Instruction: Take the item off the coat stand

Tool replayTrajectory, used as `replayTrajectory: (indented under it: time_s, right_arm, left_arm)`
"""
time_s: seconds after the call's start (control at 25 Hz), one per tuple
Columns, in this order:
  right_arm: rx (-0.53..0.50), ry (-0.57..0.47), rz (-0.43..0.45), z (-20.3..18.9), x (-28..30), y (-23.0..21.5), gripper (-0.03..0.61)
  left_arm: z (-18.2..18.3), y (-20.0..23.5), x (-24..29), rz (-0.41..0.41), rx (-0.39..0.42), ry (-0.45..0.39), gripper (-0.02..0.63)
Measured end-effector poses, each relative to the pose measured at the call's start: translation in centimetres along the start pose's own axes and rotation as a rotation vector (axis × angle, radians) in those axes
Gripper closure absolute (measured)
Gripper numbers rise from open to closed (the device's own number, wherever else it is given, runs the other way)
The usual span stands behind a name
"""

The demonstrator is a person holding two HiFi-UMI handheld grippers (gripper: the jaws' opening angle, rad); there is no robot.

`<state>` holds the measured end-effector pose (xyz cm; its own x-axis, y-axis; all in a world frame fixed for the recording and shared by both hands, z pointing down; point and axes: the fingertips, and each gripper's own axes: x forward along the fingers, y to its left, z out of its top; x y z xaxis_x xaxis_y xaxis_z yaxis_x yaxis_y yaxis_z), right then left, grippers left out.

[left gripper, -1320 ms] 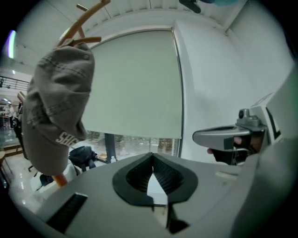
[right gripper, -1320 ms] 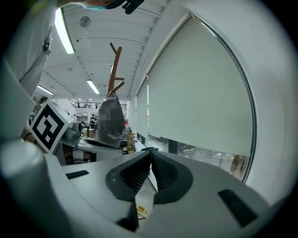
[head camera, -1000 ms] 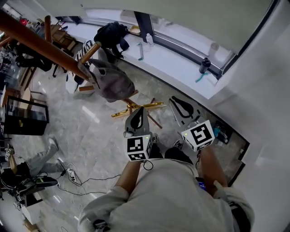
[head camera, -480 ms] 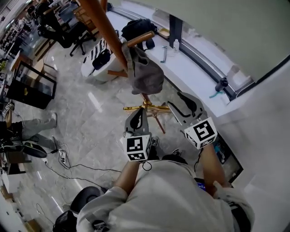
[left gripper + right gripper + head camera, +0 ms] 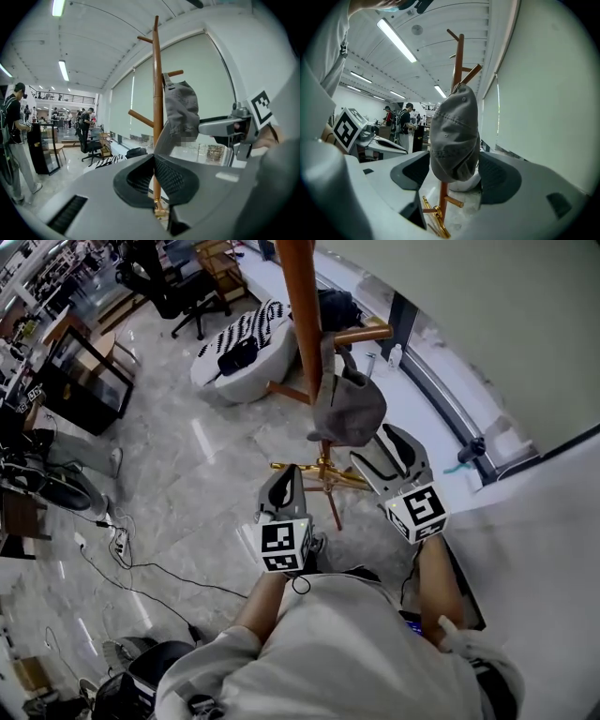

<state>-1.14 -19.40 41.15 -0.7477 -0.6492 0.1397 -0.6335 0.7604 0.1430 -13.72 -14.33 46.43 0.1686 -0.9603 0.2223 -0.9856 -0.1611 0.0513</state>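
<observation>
So the grey cap (image 5: pixel 349 409) is hanging off a side peg (image 5: pixel 361 334) of the wooden coat stand (image 5: pixel 298 296), a bit above the middle of the head view and just right of the pole. Its long axis runs straight down from the peg. In the right gripper view the rounded crown with its little eyelets faces the camera.

The right gripper (image 5: pixel 389 448) sits right below the cap in the head view, aimed up-frame at it on a forearm stretched out forward. Its fingers have just been opening and now stand wide apart. The cap lines up with the gap, but neither pad is touching it, so it's got hold of nothing.

The left gripper (image 5: pixel 283 482) is lower left of the cap, held out the same way and pointing at the pole. Its fingers are pressed together with nothing in them.

The stand's gold base (image 5: pixel 314 468) sits between the two grippers on the marble floor (image 5: pixel 187 493), and a striped beanbag (image 5: pixel 244 343) is off to the upper left.
</observation>
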Motion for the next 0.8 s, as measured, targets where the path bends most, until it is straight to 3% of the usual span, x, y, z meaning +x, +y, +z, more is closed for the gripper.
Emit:
replayTrajectory:
  time_s: [0.6, 0.64, 0.72, 0.8]
  right_arm:
    - [-0.006, -0.051, 0.001, 1.6, 1.8, 0.1, 0.273]
    - [-0.015, -0.059, -0.008, 1.8, 1.7, 0.1, 0.283]
    - [-0.038, -0.079, -0.039, 2.6, 1.4, -0.1, 0.404]
    - [-0.066, -0.096, -0.056, 3.3, 1.2, 0.0, 0.443]
  left_arm:
    - [-0.4, 2.5, 0.0, 0.026, -0.025, -0.013, 0.603]
    - [-0.4, 2.5, 0.1, 0.024, -0.025, -0.012, 0.603]
    - [-0.1, 2.3, 0.4, 0.014, -0.024, -0.013, 0.603]
    - [0.3, 2.0, 0.8, -0.002, -0.019, -0.016, 0.603]
